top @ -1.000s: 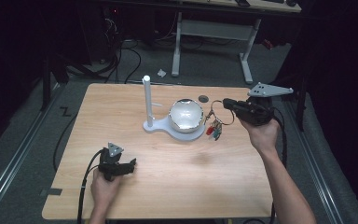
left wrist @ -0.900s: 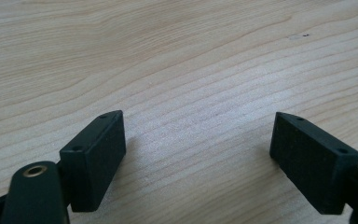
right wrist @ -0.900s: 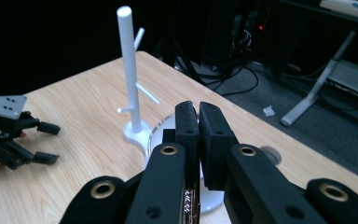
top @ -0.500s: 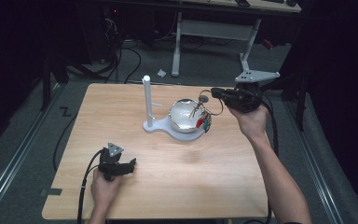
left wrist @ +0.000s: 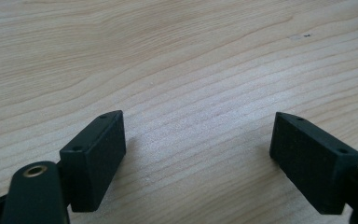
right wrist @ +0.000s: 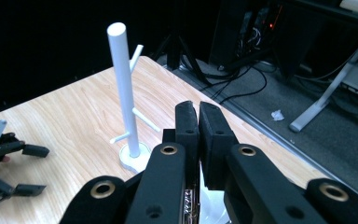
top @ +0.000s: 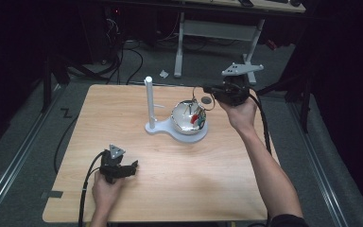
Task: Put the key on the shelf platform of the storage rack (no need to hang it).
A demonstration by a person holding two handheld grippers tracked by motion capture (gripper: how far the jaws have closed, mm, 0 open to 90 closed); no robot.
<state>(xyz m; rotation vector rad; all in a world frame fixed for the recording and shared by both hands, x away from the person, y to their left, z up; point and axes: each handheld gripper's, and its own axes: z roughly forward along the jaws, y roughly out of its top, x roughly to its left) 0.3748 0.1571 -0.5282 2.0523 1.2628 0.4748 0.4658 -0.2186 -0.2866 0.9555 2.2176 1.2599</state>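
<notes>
A white peg stand (top: 148,101) rises from a white base that also carries a shiny bowl (top: 183,121). My right gripper (top: 205,89) hovers just past the bowl's far right rim, shut on a thin wire ring (top: 199,100). Red and green tags (top: 198,118) dangle from the ring into the bowl. In the right gripper view the jaws (right wrist: 198,112) are pressed together, with the stand (right wrist: 122,93) beyond them. My left gripper (top: 133,169) rests on the table near the front left, open and holding nothing; its own view shows bare wood between the jaws (left wrist: 198,149).
A small dark disc (top: 207,100) lies on the wooden table (top: 217,179) behind the bowl. Cables and a white desk frame (top: 217,28) occupy the floor past the far edge. My left gripper (right wrist: 39,170) appears at the left of the right gripper view.
My right gripper has risen and moved away from me and leftward, carrying the ring and tags from beside the bowl to over it. The left gripper has stayed put.
</notes>
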